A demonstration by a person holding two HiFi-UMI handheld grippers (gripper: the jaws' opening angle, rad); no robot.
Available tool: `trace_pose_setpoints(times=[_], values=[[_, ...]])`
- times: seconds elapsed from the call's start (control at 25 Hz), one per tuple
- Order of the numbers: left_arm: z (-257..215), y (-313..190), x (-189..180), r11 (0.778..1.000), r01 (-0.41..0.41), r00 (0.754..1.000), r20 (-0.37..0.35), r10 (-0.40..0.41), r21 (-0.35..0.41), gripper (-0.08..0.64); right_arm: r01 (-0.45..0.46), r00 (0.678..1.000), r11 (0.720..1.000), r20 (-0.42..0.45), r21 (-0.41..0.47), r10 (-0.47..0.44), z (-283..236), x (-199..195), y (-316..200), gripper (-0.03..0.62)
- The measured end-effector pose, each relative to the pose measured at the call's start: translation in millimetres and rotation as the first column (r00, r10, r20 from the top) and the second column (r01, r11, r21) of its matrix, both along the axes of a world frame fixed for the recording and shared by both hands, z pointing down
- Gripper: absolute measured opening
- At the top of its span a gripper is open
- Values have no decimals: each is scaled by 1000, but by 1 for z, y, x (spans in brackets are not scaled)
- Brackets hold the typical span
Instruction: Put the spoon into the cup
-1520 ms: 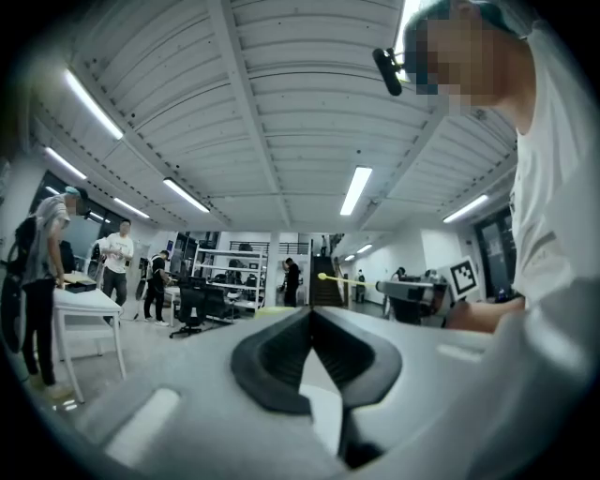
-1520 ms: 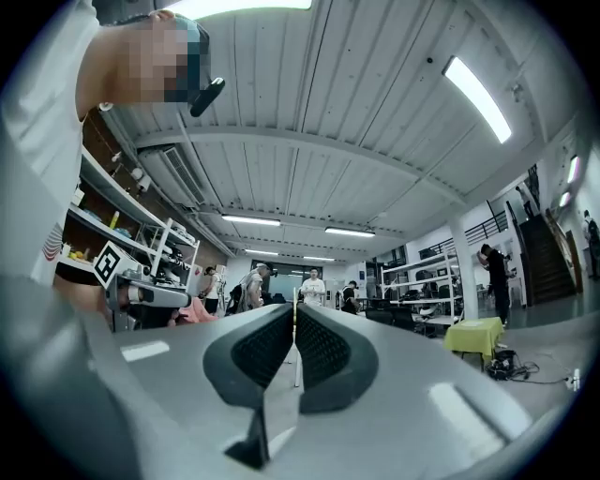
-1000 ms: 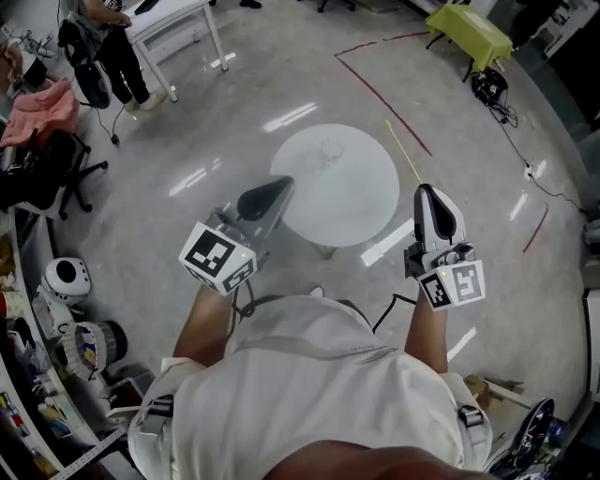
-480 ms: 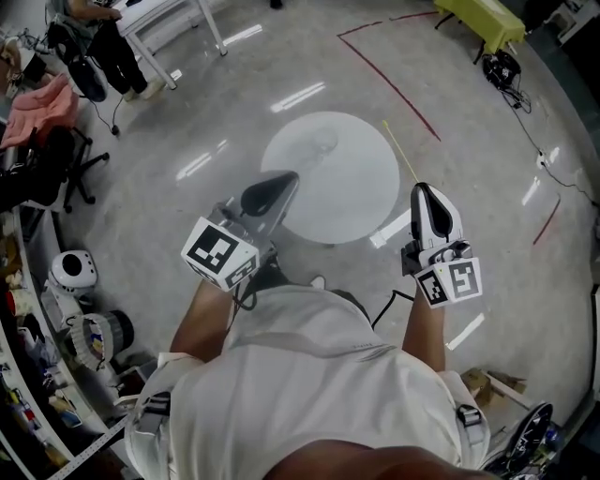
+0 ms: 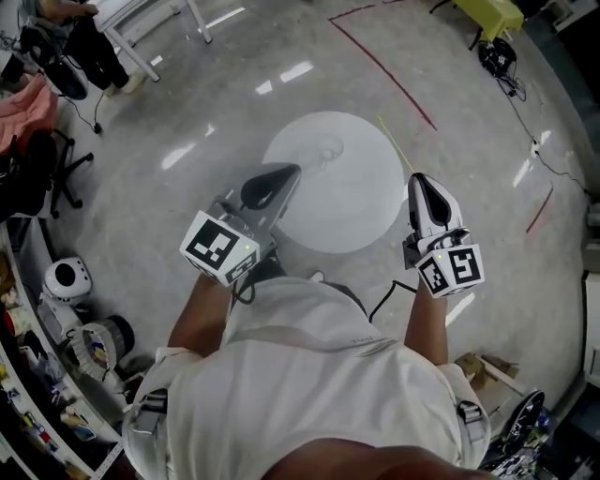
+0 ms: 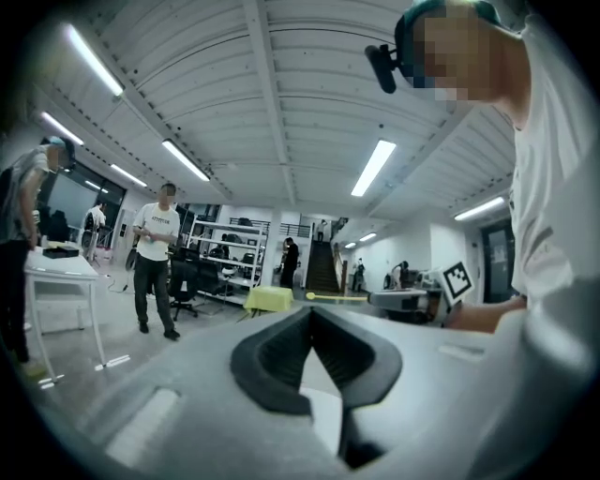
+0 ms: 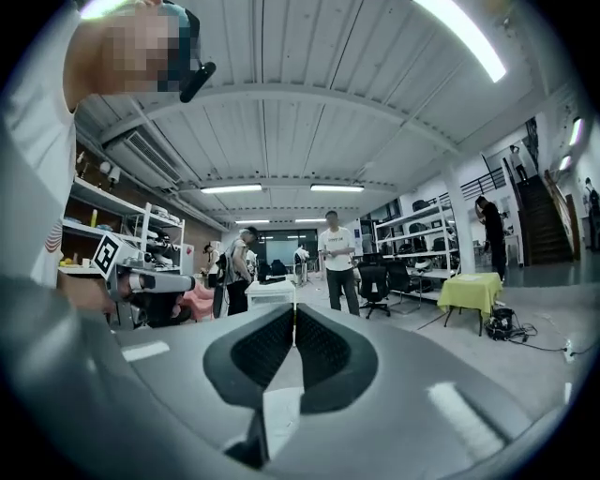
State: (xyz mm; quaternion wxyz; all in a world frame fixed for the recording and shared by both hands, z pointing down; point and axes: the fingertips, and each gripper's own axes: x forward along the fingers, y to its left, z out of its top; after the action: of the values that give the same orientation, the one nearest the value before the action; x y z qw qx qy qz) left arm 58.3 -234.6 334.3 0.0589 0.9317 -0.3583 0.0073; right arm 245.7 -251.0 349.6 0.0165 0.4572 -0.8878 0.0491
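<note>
A thin yellow spoon (image 5: 395, 144) sticks forward from my right gripper (image 5: 416, 178), whose jaws are shut on its handle; in the left gripper view the spoon (image 6: 330, 297) shows sideways, round end to the left. A clear cup (image 5: 324, 150), faint against the top, stands at the far side of the round white table (image 5: 356, 202). The spoon hangs over the table's right edge, right of the cup. My left gripper (image 5: 284, 172) is shut and holds nothing, with its tip over the table's left rim. The right gripper view (image 7: 294, 317) shows the jaws pressed together and hides the spoon.
Red tape lines (image 5: 384, 70) cross the grey floor beyond the table. A white desk (image 5: 141, 23) with a person beside it and a black chair (image 5: 47, 173) are at far left. A yellow-covered table (image 5: 487, 14) and cables (image 5: 525, 141) lie at right.
The head camera has shifted a little, so the floor slides in view. Both grippers keep nearly the same pose by the table, the spoon still in the right one.
</note>
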Motion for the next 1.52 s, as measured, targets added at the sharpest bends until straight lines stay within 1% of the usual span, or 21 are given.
trace_pose_setpoints(times=[0.16, 0.36, 0.44, 0.52, 0.6, 0.76, 0.92, 1.04, 1.12, 1.24, 1.32, 1.4, 1.52], values=[[12, -41, -42, 999, -19, 999, -27, 18, -42, 0, -23, 999, 998, -38, -55, 21, 10, -38, -40, 12], [29, -84, -80, 995, -63, 998, -34, 60, -72, 0, -92, 992, 987, -96, -130, 80, 34, -68, -82, 12], [40, -99, -92, 994, -71, 997, -33, 69, -85, 0, -118, 986, 978, -134, -171, 95, 49, -78, -93, 13], [50, -111, -97, 992, -76, 997, -32, 73, -99, 1, -136, 976, 966, -198, -219, 92, 69, -83, -101, 12], [60, -120, -95, 990, -76, 997, -38, 72, -117, 0, -138, 963, 953, -261, -270, 65, 90, -84, -107, 13], [78, -131, -79, 986, -62, 998, -41, 56, -152, 0, -104, 936, 927, -350, -361, -32, 130, -83, -116, 12], [91, -135, -66, 982, -48, 998, -48, 40, -182, 0, -76, 903, 899, -413, -431, -122, 163, -79, -131, 13], [100, -138, -63, 982, -35, 999, -22, 31, -185, 0, -75, 871, 880, -461, -468, -171, 186, -80, -141, 13], [103, -138, -62, 983, -24, 1000, 4, 26, -181, 0, -74, 855, 865, -479, -496, -201, 200, -80, -146, 13], [109, -139, -66, 983, -7, 999, 30, 13, -186, 0, -69, 841, 840, -484, -538, -241, 222, -86, -153, 12], [113, -142, -71, 982, 8, 999, 46, 0, -186, 0, -72, 820, 825, -504, -561, -272, 238, -91, -156, 12], [114, -143, -76, 981, 24, 999, 46, -15, -194, 0, -75, 803, 812, -518, -578, -295, 253, -96, -158, 13], [116, -146, -85, 978, 42, 999, 42, -34, -207, 0, -81, 787, 795, -529, -601, -319, 274, -102, -161, 13]])
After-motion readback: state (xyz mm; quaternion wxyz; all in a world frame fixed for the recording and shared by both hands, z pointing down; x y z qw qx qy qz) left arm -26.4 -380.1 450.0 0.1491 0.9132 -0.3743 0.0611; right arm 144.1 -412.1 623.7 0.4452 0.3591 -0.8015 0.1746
